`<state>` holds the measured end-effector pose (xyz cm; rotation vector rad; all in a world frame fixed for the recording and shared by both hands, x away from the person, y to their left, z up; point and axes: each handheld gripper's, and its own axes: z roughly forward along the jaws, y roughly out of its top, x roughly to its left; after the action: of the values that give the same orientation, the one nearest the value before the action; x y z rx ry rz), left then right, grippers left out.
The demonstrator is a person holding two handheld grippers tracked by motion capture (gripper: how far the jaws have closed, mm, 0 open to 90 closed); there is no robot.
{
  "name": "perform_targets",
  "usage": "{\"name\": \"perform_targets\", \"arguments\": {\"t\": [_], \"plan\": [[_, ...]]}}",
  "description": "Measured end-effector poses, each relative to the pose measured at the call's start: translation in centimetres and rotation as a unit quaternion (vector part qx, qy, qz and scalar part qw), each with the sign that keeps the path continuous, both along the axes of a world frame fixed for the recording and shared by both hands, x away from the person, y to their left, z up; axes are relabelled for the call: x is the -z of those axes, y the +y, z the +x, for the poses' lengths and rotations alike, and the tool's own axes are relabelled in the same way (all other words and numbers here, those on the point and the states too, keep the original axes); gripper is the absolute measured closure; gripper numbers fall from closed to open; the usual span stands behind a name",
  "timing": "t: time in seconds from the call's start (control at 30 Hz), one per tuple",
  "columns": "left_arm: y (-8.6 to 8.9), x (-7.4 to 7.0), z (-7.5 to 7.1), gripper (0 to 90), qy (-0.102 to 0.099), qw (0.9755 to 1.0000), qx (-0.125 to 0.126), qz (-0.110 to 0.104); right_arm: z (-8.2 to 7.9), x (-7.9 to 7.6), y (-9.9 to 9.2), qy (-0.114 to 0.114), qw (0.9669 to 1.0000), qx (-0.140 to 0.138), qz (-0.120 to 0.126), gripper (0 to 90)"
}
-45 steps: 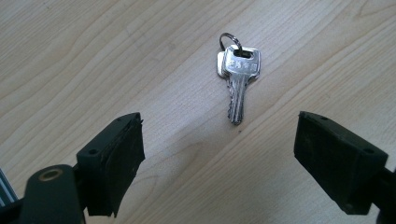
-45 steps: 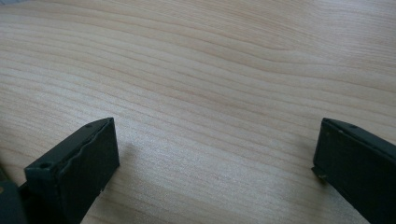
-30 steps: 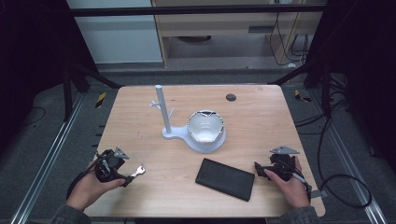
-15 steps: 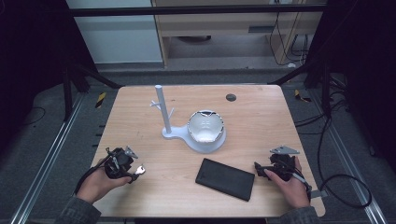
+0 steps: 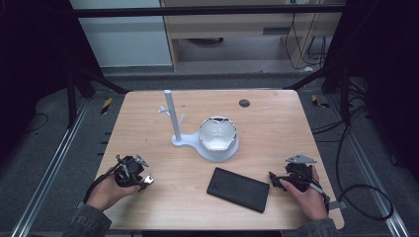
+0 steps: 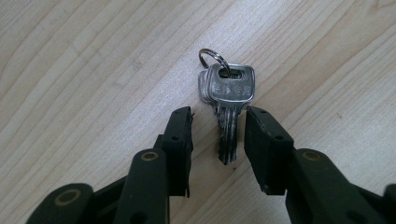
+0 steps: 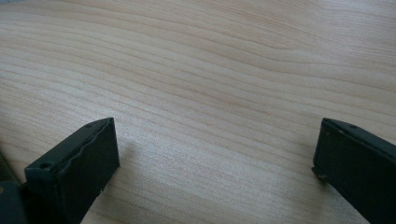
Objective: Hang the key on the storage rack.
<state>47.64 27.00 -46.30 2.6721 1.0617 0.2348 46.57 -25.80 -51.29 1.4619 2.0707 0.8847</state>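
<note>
Two silver keys on a ring point(image 6: 227, 88) lie flat on the wooden table point(image 6: 84, 56). My left gripper point(image 6: 218, 114) points down at them, and its jaws have just been closing. The key blades lie between the pads; neither pad touches them, so it counts as open. From above, the left gripper point(image 5: 138, 176) is near the front left of the table, with the keys point(image 5: 147, 181) at its tip. My right gripper point(image 7: 215, 123) stands wide open over bare wood with nothing between its pads. In the high view, the right gripper point(image 5: 275, 178) rests at the front right.
A flat black slab point(image 5: 238, 189) lies at the front centre, just left of the right gripper. A white stand with a thin post point(image 5: 169, 116) and a white bowl point(image 5: 217, 134) sits mid-table. A small dark disc point(image 5: 244, 103) is near the far edge.
The left hand has moved right and down onto the keys, and its jaws have narrowed around the blades. The right hand has kept still.
</note>
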Motion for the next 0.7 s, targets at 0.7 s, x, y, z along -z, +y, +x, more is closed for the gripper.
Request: {"name": "perform_targets", "arguments": {"t": [0.7], "plan": [[-0.15, -0.09, -0.29, 80.1, 0.009, 0.9998, 0.018, 0.007, -0.04, -0.02, 0.0, 0.001, 1.0, -0.003, 0.002, 0.4]]}}
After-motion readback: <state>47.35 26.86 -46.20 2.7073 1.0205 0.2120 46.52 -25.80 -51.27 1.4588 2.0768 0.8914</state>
